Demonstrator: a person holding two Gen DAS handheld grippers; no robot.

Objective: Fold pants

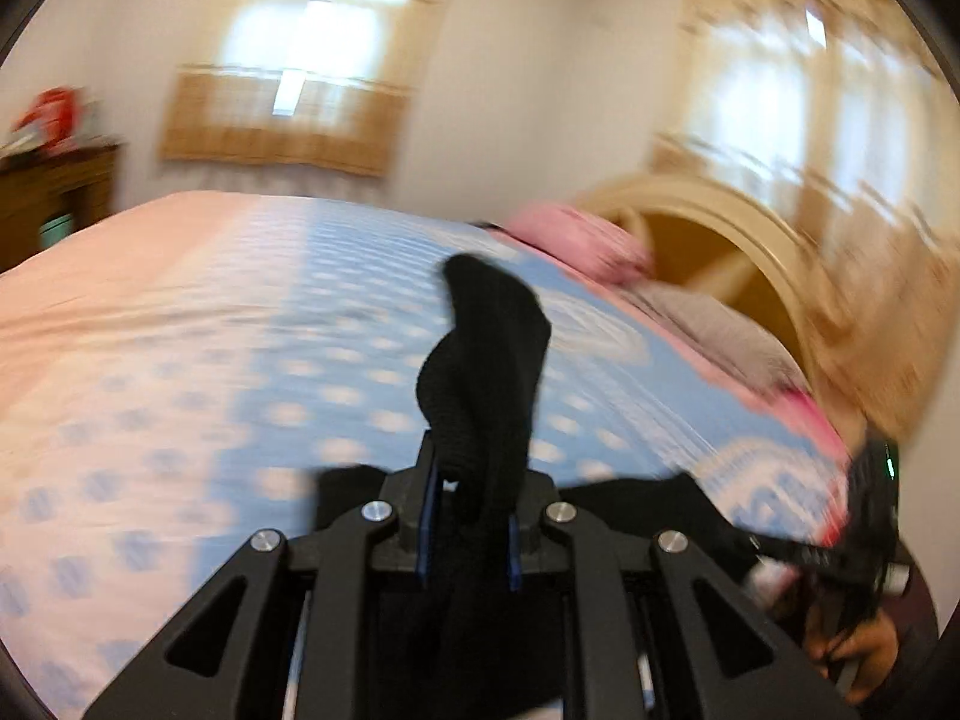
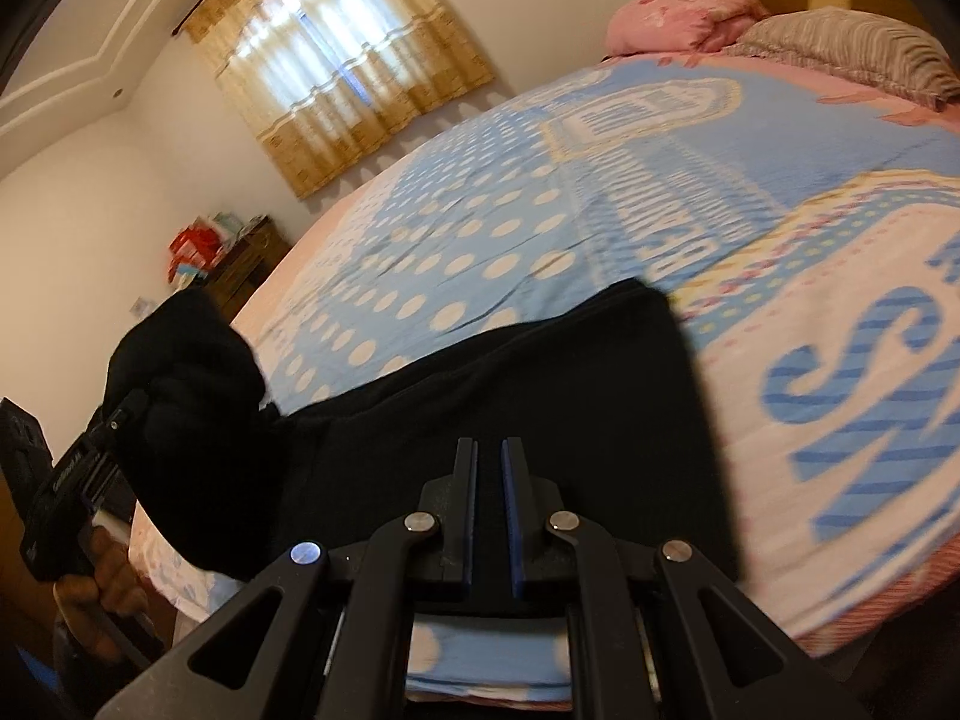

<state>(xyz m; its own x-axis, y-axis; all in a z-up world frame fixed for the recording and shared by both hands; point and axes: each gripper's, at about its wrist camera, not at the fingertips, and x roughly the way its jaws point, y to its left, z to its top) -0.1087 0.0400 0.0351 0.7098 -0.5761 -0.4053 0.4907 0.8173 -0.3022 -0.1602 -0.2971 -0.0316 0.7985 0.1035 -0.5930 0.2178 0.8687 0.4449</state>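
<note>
Black pants (image 2: pixel 510 384) lie across the near edge of the bed (image 2: pixel 540 210). My left gripper (image 1: pixel 468 516) is shut on a bunched end of the pants (image 1: pixel 480 372), which sticks up between its blue pads above the bed. It also shows in the right wrist view (image 2: pixel 102 438) at the left, lifting that end. My right gripper (image 2: pixel 489 510) sits just above the flat part of the pants; its pads stand nearly together with a thin gap and nothing visibly between them. In the left wrist view it shows at the right edge (image 1: pixel 864 516), blurred.
The bed has a blue dotted and pink cover (image 1: pixel 180 330). A pink pillow (image 2: pixel 678 18) and a grey pillow (image 2: pixel 852 48) lie by the cream headboard (image 1: pixel 720 228). A dark wood cabinet (image 2: pixel 246 270) stands by the far wall under a curtained window (image 2: pixel 342 66).
</note>
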